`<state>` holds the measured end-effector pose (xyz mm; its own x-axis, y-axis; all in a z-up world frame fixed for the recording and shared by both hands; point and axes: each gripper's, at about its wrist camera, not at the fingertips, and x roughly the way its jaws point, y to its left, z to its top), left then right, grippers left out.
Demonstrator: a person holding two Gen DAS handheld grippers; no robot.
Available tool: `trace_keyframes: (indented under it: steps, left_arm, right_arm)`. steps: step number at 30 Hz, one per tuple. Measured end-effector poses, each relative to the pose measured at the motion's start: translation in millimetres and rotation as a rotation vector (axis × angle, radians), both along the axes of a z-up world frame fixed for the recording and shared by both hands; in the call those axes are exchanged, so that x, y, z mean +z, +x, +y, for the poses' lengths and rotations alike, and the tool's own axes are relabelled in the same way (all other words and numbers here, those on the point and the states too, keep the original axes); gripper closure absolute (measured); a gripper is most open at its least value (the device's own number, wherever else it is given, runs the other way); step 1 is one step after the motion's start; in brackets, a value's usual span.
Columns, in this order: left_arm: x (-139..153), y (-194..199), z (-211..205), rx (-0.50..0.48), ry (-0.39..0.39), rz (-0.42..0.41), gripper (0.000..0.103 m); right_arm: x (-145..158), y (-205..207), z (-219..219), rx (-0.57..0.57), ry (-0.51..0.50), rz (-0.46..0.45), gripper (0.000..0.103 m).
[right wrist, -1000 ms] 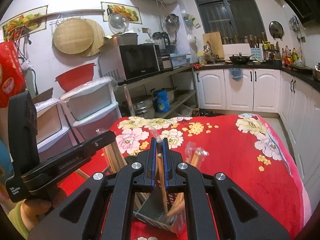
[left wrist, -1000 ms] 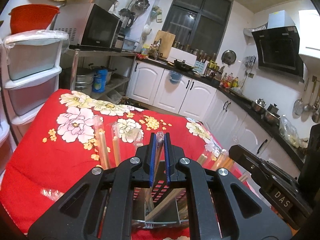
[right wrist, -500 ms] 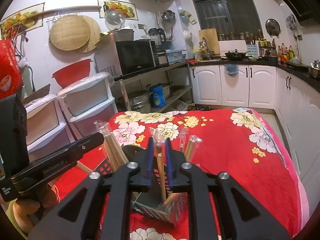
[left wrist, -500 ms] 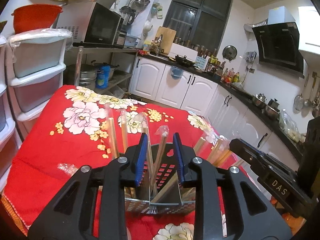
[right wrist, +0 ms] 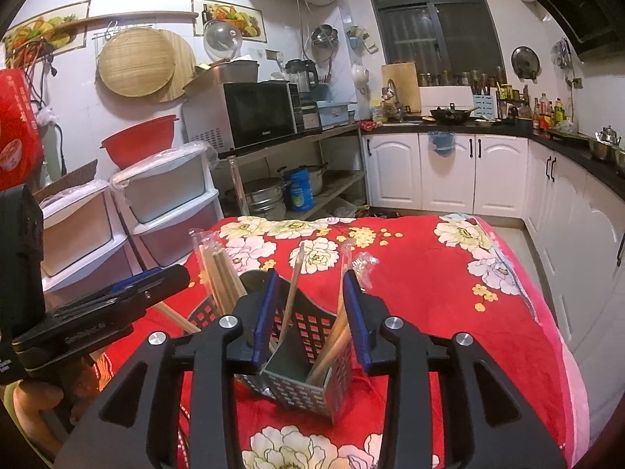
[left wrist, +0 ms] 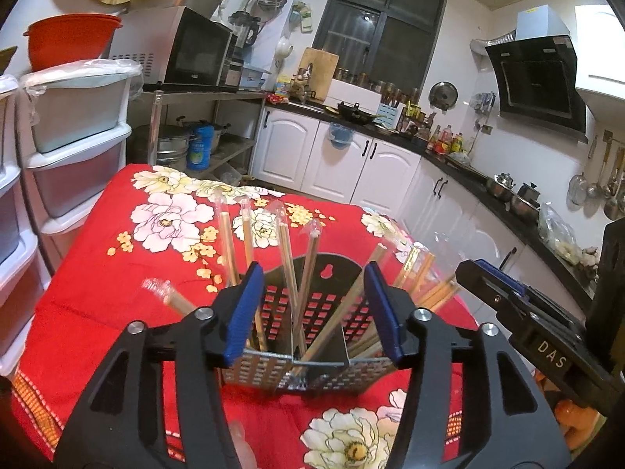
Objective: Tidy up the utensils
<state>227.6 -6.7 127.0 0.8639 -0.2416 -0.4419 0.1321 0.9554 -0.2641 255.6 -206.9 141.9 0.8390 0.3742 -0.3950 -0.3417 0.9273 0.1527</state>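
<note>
Two tools frame a perforated metal utensil caddy (left wrist: 312,367) on a red floral tabletop (left wrist: 97,293), and both have just let go of wrapped chopsticks. Nearest the left wrist lens, the left tool (left wrist: 310,308) stands partly spread, its blue pads either side of the caddy's middle compartments; its jaws have just been opening, and the chopstick (left wrist: 304,273) between them stands free in the caddy, touched by neither pad. From the right wrist view, the right tool (right wrist: 310,314) is parted more narrowly, its jaws likewise just opened, with a slim wrapped stick (right wrist: 293,293) leaning loose in the gap and clear of both pads. Each tool points forward and somewhat downward over the caddy's near rim, and the two sit side by side, each showing at the edge of the other's view.

Judging by this, the step in hand is the release after dropping a chopstick into a slot. Wrapped pairs (left wrist: 230,242) already stand or lean in most compartments, their clear sleeves poking above the rim, and one stick (left wrist: 175,301) juts out low on the caddy's left. The next move likely calls for drawing both tools back and up without snagging the plastic sleeves, then finding any utensil left outside; none shows on the cloth beyond. White cabinets (left wrist: 332,160) line the kitchen behind.
</note>
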Motion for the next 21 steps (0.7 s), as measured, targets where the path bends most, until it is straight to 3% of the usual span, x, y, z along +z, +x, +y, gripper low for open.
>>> trace_keyframes:
  steps: [6, 17, 21]
  left_arm:
    - [-2, -17, 2, 0.004, 0.003, 0.000, 0.040]
    - [-16, -46, 9, 0.009, 0.017, 0.016, 0.017]
    - [-24, -55, 11, 0.002, 0.011, 0.029, 0.013]
  right_arm:
    - [-2, -16, -4, -0.012, -0.007, 0.000, 0.064]
    - [-18, -45, -10, -0.030, -0.022, 0.011, 0.040]
    - [-26, -55, -11, -0.038, -0.046, 0.012, 0.032]
